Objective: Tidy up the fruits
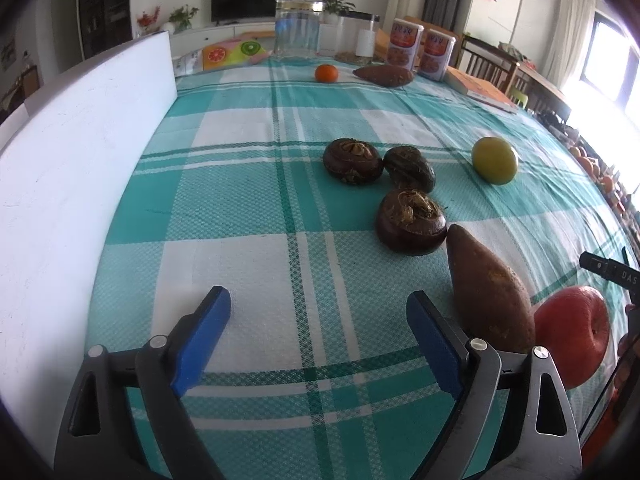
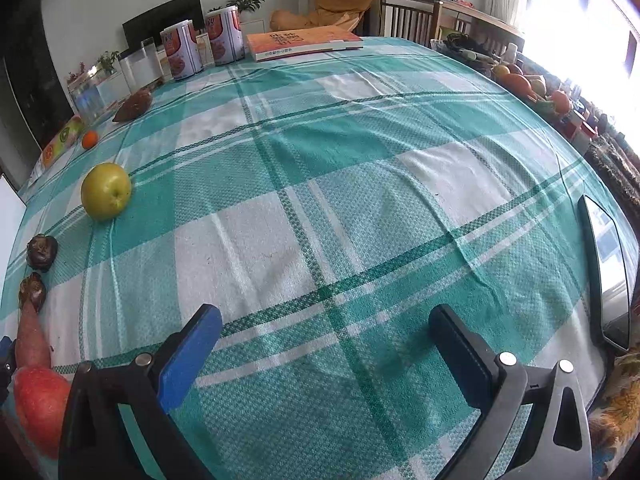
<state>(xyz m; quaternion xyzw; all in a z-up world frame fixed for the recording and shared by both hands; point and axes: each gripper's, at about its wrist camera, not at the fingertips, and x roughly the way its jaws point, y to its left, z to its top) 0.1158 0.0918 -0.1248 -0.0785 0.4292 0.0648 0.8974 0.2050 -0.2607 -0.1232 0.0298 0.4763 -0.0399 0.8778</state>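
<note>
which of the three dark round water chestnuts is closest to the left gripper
The one touching the tip of the near sweet potato. The other two sit side by side farther up the cloth.

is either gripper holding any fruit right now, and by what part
No. The left gripper and right gripper are both open over bare tablecloth, nothing between their fingers.

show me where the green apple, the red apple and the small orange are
green apple [image 2: 105,191], right wrist view, middle of its skin
red apple [image 1: 572,334], left wrist view, its rounded side
small orange [image 1: 326,73], left wrist view, its centre
</note>
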